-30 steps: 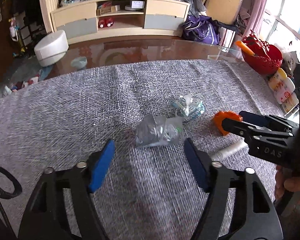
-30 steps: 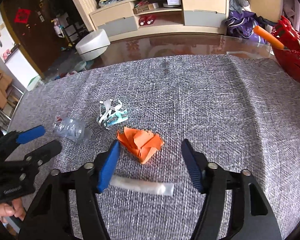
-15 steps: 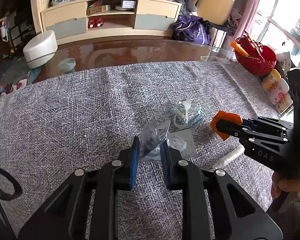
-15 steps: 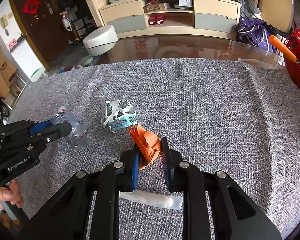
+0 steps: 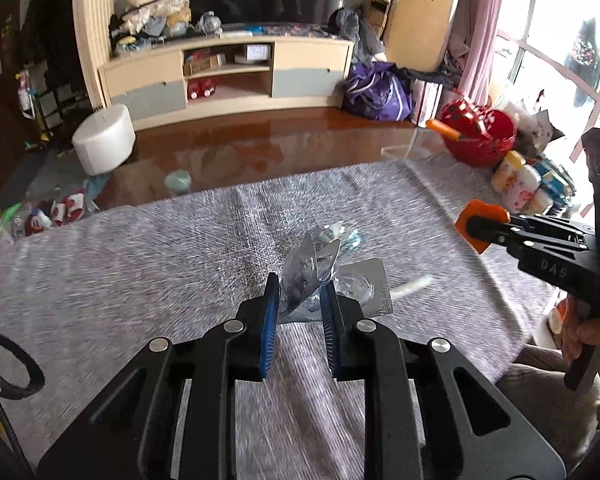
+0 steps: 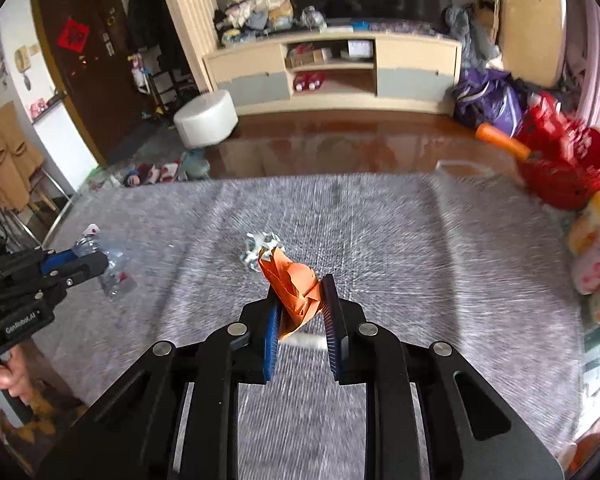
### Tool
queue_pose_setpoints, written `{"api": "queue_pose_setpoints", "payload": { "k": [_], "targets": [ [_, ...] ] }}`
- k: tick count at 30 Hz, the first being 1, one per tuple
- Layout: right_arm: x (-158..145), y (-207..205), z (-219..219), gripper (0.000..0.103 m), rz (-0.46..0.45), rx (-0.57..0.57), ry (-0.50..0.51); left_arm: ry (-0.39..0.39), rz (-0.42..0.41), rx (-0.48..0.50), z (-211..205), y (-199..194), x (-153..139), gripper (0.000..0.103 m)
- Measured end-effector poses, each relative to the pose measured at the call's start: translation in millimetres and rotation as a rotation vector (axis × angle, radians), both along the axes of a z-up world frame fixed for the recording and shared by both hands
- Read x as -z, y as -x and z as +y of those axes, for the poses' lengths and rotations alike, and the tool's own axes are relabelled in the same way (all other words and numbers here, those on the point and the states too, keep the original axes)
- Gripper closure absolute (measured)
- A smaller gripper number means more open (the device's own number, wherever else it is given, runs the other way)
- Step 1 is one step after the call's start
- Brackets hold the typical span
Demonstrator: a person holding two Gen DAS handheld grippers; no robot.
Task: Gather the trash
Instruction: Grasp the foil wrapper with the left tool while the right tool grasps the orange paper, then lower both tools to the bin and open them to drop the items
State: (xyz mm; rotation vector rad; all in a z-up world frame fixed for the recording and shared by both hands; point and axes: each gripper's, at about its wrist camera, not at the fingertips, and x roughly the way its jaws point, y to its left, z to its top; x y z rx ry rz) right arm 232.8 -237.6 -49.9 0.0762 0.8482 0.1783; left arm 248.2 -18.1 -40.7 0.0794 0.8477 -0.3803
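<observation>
1. Trash is split between the two tongs and the grey woven tablecloth [image 5: 140, 280]: two pieces are gripped, two lie on the cloth.
2. The left gripper [image 5: 299, 300] is clenched on a crumpled clear plastic wrapper [image 5: 308, 276]. The wrapper sticks up and forward from between the blue pads [image 5: 269, 320], with a flat flap hanging out to the right of the right-hand pad. In the right wrist view the same wrapper [image 6: 114, 276] shows beside the tip of that gripper, held above the cloth.
3. The right gripper [image 6: 300, 306] is clenched on a crumpled orange paper [image 6: 294, 288], which bulges up and to the left from between its pads. In the left wrist view the orange paper [image 5: 480, 224] shows at that gripper's tip, clear of the cloth.
4. A pale blue and white crumpled scrap [image 6: 258, 250] lies on the cloth just beyond the orange paper, apart from both tongs.
5. A white rolled wrapper [image 5: 414, 286] lies on the cloth to the right of the left gripper; in the right wrist view it shows only as a white strip [image 6: 308, 340] under the right gripper's pads.
6. A red basket [image 6: 564, 168] stands at the far right edge of the table.
7. A person's hand [image 6: 4, 376] holds the left tool's handle.
</observation>
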Motion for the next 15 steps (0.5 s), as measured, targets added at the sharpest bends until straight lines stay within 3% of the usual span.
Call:
{"api": "queue_pose_setpoints", "payload": {
  "k": [8, 15],
  "targets": [
    [-59.6, 80.1, -1.8, 0.082, -0.1, -0.027, 0.02, -0.006, -0.081, 0.022, 2.2, 90.5, -53.6, 0.084],
    [-77.7, 144.0, -2.2, 0.082, -0.137, -0.047, 0.013, 0.023, -0.108, 0.03, 9.3, 165.9, -62.1, 0.084]
  ]
}}
